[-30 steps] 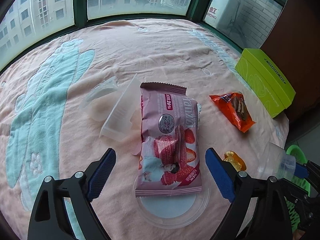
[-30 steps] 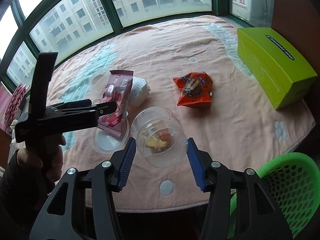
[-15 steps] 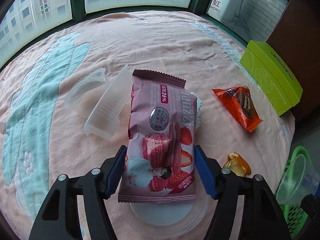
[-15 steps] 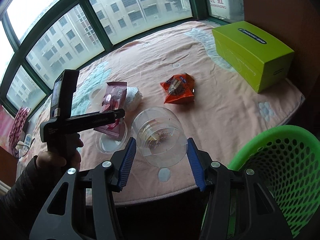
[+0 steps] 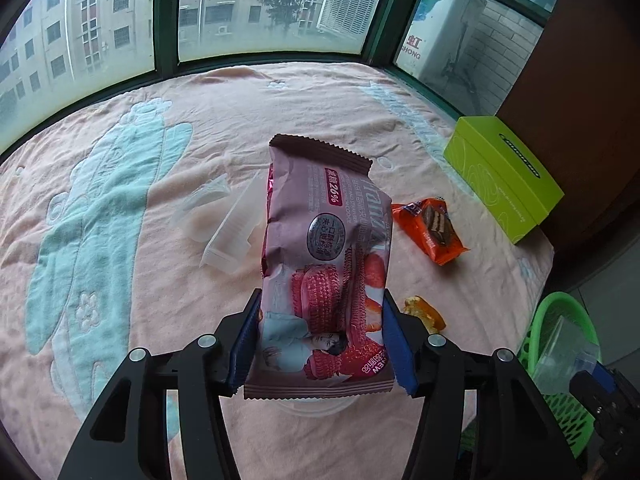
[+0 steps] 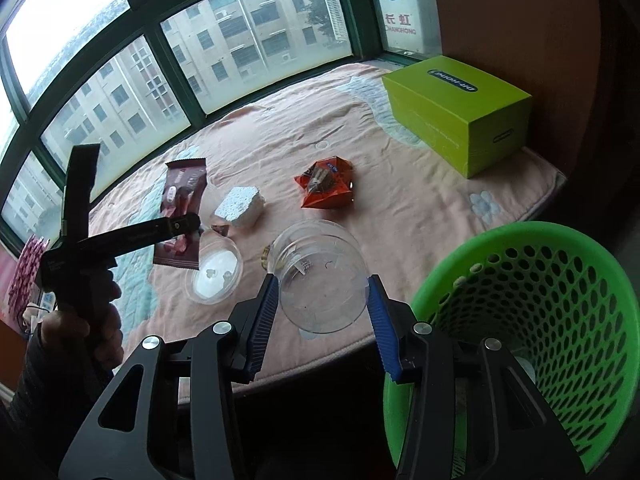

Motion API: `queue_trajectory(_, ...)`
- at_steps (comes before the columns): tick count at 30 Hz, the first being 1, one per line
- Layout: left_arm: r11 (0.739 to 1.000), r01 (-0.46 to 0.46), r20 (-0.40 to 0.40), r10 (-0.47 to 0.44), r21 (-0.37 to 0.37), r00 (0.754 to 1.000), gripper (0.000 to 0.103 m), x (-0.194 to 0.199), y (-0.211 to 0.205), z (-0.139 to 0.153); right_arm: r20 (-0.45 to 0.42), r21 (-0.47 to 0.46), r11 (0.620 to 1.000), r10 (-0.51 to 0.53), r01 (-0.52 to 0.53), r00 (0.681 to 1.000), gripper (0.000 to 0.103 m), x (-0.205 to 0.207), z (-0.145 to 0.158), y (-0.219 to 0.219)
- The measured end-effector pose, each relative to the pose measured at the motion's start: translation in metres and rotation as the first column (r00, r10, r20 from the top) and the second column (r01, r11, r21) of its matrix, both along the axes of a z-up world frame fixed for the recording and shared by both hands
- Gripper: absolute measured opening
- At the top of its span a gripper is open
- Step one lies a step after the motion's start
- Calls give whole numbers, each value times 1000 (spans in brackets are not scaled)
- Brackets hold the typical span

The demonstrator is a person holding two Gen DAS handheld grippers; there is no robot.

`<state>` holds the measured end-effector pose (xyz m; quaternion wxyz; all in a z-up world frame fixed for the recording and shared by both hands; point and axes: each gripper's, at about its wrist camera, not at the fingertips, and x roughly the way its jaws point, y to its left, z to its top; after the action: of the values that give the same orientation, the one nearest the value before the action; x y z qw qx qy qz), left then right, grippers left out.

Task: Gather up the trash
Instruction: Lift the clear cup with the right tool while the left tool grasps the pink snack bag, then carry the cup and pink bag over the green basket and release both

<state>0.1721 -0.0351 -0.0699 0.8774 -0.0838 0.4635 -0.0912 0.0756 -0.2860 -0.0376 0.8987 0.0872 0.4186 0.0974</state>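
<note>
Right now the left tongs [image 5: 320,340] pinch the lower part of a pink strawberry-biscuit wrapper [image 5: 326,264], their blue pads closing against its two long edges, and the wrapper hangs clear above the pink blanket [image 5: 248,112] that covers the surface. The right tongs [image 6: 320,312] are closing on a clear plastic cup [image 6: 320,276], a pad on each side of its wall, and the cup sits in the air just off the blanket's near edge.

Below the wrapper lies a clear round lid [image 6: 216,268] with a few crumbs in it. Just behind it stands a white sponge-like block [image 6: 240,204], and to the left of the wrapper in the left wrist view lie two clear plastic trays [image 5: 228,224], one leaning on the other. An orange snack packet [image 5: 430,230] lies well apart to the right, and a small amber wrapper [image 5: 424,312] lies near the right pad of the left tongs. A lime-green box [image 6: 460,108] stands at the far right corner, against a brown wall.

A green perforated basket [image 6: 532,332] stands off the blanket's near right edge, just beside the right tongs, with its mouth open upward. The blanket's far half is bare up to the green window frame [image 5: 168,20], and the strip between the orange packet and the green box is free too.
</note>
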Motion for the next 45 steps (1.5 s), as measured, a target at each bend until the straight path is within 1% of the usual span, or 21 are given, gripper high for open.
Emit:
queue_trajectory(7,999,42,66,-40,-31,997,54,-30,-12,30,35,-30,999,-41,42,999,46,-19,10,-7)
queue_trajectory(15,995,87,108,-82,-41,991,54,-44,-29,51,63,-21,995,-95,96,994,45,-36,18,-27)
queue_trajectory(21,988,148,128,-140,-53,982,54,-54,-46,60,54,-23,986,-166,168,985,45,-52,15,-51)
queue_trajectory(26,976,211,138,-202,-55,970,54,-64,-71,65,45,-63,970,-231,234,972,45,-68,12,-68)
queue_trajectory(35,954,296,134,-288,-45,948,54,-79,-110,67,33,-130,946,-297,298,954,45,-84,7,-87)
queue_trajectory(41,939,342,137,-334,-42,933,54,-87,-132,70,20,-128,933,-338,337,941,46,-91,2,-100)
queue_trajectory(45,926,375,147,-366,-39,919,54,-91,-145,73,26,-115,924,-364,364,931,55,-98,3,-109)
